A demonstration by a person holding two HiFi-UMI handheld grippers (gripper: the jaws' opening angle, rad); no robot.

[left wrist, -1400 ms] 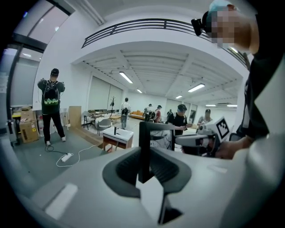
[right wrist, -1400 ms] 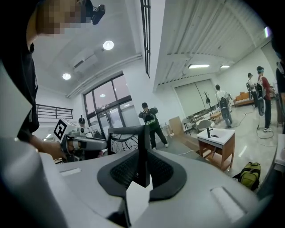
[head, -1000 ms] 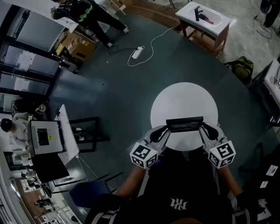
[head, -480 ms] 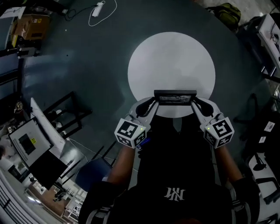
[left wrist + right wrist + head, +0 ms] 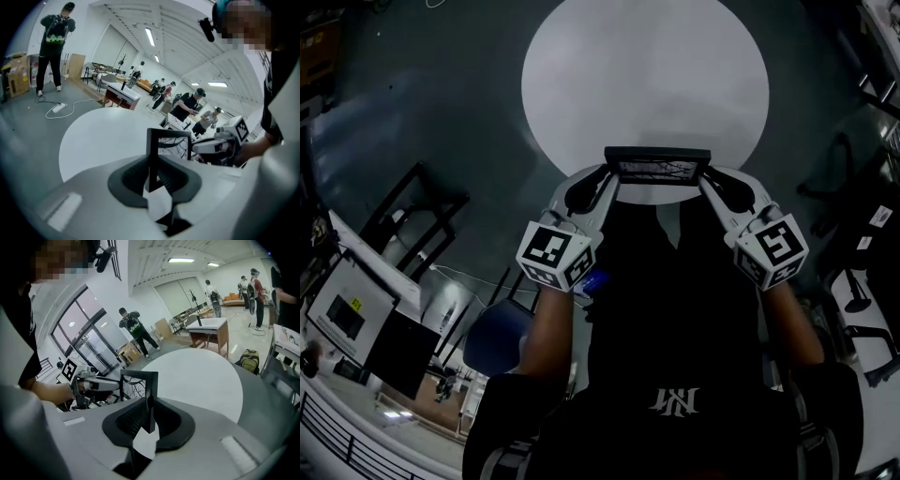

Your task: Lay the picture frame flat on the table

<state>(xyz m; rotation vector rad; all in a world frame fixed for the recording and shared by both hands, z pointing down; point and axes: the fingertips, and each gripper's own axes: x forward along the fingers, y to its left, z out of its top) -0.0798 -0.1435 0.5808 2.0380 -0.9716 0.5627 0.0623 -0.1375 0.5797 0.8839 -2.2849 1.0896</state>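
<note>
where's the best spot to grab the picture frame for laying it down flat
By its two short side bars, one gripper from each end. The picture frame is thin, wide and upright at the near edge of the table; the left gripper and right gripper, each shut on a side bar, should be able to tip it down evenly.
</note>
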